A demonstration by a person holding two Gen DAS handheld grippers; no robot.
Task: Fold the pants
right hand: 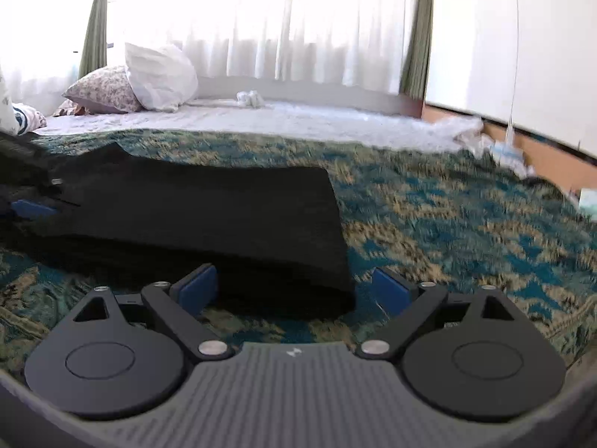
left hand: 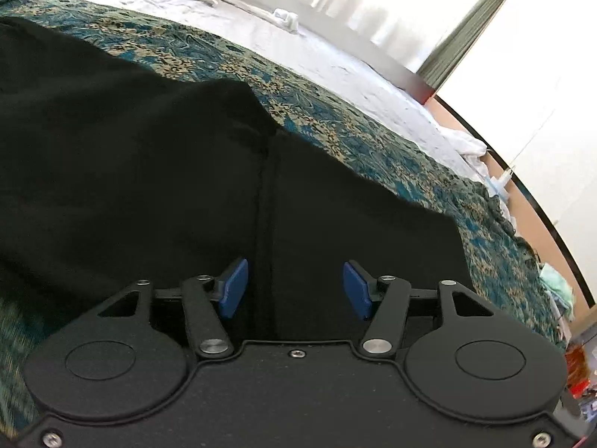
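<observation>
As both grippers, left gripper (left hand: pixel 294 287) and right gripper (right hand: pixel 294 289), sit spread, I judge the black pants (left hand: pixel 149 156) ahead soft, limp; pinch its near hem corner (right hand: pixel 335 280).

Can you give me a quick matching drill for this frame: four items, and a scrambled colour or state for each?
Items:
1. pants
2. bedspread
3. left claw
4. pillow

Descriptions:
A. white, by the window
B. open, over black fabric
C. teal and gold pattern
D. black, lying on the bed

Pairs: 1-D, 2-C, 3-B, 4-A
</observation>
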